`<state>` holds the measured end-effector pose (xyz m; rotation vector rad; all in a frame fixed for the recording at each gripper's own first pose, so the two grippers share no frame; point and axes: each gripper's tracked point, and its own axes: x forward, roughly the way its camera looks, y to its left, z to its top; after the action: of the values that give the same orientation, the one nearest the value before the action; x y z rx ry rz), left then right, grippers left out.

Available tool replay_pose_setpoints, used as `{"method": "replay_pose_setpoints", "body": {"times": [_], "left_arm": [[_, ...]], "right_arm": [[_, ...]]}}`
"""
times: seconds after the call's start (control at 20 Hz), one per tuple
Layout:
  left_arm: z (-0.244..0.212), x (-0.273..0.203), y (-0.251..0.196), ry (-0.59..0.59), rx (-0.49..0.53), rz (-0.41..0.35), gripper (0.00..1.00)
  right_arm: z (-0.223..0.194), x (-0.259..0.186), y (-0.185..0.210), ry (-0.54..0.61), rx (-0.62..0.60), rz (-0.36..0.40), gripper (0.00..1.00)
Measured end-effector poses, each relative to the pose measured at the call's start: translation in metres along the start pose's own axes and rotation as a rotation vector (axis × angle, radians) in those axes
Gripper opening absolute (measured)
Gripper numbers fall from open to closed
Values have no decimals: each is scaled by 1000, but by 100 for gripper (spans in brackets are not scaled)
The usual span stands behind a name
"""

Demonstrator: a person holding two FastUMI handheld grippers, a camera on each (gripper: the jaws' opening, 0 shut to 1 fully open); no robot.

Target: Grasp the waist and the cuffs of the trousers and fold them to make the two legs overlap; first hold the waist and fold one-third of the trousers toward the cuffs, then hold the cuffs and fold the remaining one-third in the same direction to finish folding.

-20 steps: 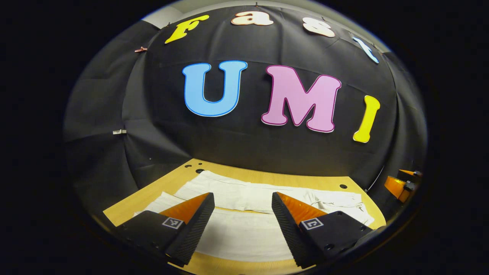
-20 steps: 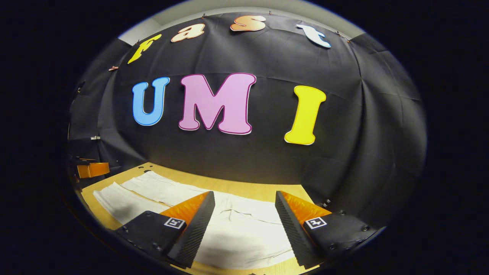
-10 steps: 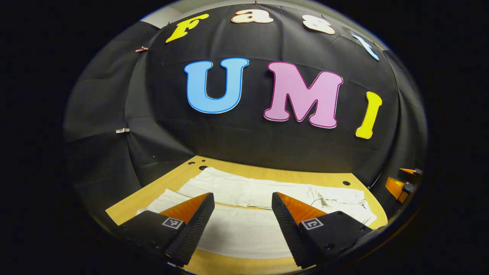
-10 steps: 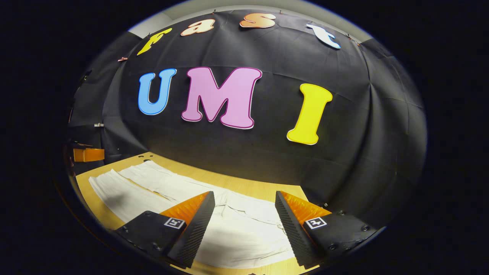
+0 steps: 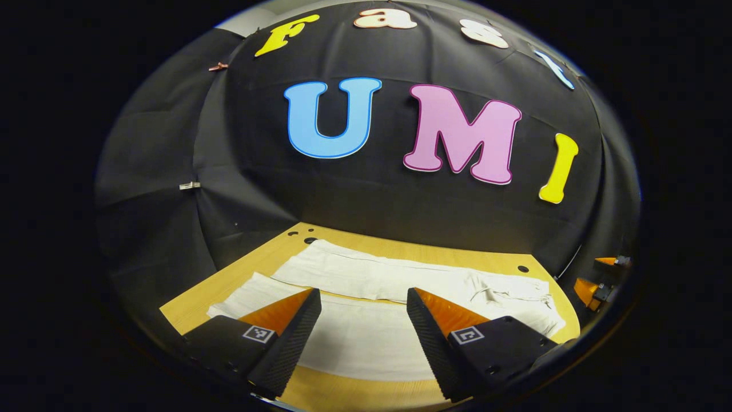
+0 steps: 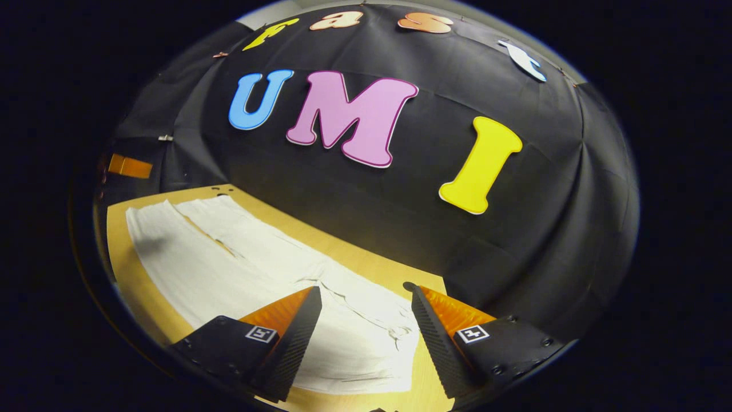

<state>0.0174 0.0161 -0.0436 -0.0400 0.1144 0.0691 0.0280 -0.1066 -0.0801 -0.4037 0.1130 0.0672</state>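
- Trousers (image 5: 366, 286), white, lie spread flat on the wooden tabletop (image 5: 366, 395), with the two legs side by side and a narrow strip of wood between them.
- In the left gripper view the waist is toward 3 o'clock and the cuffs toward 9 o'clock.
- In the right gripper view the trousers (image 6: 240, 269) run from the waist at 6 o'clock out to the cuffs at 10 o'clock.
- Left gripper (image 5: 363, 297) hangs above the nearer leg, fingers spread wide and holding nothing.
- Right gripper (image 6: 366, 297) hangs over the waist end, fingers likewise parted with cloth visible between them, not gripped.
- The other gripper (image 5: 595, 289) shows at 4 o'clock in the left gripper view, beyond the waist.
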Motion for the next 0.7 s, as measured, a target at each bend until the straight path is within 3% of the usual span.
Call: {"method": "replay_pose_setpoints", "body": {"times": [0.35, 0.7], "left_arm": [[-14, -2, -1, 27, 12, -3, 96], [-29, 2, 6, 67, 12, 6, 96]], "right_arm": [[-73, -13, -13, 140, -269, 110, 98], [-140, -20, -24, 272, -444, 194, 98]]}}
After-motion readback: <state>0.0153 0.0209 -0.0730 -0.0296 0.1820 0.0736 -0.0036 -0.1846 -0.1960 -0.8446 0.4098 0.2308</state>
